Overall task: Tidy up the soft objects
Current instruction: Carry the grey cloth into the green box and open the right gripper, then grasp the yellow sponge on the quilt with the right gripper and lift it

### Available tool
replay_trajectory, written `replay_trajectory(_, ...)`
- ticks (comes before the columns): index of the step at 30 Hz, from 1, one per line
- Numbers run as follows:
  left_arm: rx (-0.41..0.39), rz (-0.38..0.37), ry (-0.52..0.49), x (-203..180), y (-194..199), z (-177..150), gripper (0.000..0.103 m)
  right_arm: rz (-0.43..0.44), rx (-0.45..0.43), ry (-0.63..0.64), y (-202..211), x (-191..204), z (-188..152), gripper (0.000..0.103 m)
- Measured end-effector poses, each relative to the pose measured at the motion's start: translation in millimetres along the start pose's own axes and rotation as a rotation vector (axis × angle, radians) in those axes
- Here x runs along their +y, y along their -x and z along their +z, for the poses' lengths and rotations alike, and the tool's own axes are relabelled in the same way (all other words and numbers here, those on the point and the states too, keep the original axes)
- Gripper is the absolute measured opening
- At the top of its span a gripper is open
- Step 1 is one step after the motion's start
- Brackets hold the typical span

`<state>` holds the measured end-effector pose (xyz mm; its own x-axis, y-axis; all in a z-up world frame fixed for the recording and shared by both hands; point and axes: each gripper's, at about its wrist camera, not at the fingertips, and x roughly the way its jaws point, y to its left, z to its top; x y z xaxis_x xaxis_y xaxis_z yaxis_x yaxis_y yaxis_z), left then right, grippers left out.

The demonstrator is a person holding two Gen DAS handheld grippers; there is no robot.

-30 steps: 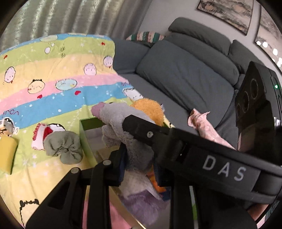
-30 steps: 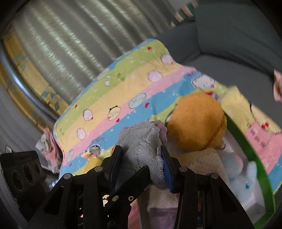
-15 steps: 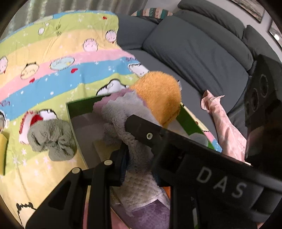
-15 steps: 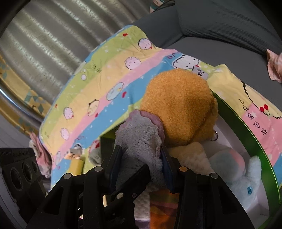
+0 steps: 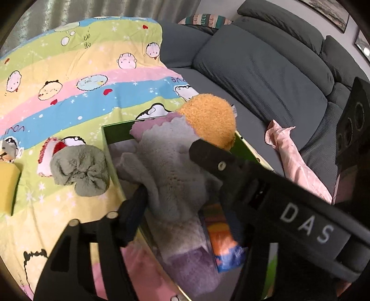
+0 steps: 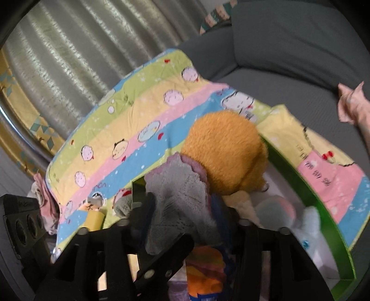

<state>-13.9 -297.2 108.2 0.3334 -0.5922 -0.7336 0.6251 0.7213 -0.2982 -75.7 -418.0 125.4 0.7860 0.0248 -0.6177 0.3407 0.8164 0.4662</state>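
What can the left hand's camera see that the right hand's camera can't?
Only the left wrist view shows the framed pictures on the wall. Only the right wrist view shows the pale blue plush inside the green box. Both show the grey towel between both grippers' opening jaws, the orange plush, the striped cartoon blanket, the sofa and the yellow sponge.

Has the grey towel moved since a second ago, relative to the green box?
Yes. In the left wrist view, the grey towel has come down from above the green box rim and now drapes inside it, beside the orange plush.
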Motion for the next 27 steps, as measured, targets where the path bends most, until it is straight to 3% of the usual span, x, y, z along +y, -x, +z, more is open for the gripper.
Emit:
replay_trajectory(6,-0.037,0.004,-0.014,-6,26,-10,0.079,0.012,-0.068,0.027,31,4,-8,0.091)
replay_trajectory(9,-0.049,-0.001,-0.017,-11,36,-18,0.086,-0.008,-0.112,0.054,44,7,-12,0.092)
replay_trajectory(14,-0.086,-0.006,-0.037,-16,57,-29,0.096,-0.035,-0.113,0.048,55,6,-18,0.093)
replay_trajectory(22,-0.163,0.009,0.022,6,108,-57,0.098,-0.06,-0.111,0.08,58,13,-27,0.096)
replay_trajectory(27,-0.223,0.125,0.077,48,144,-81,0.101,-0.048,-0.088,0.117,55,29,-35,0.096)
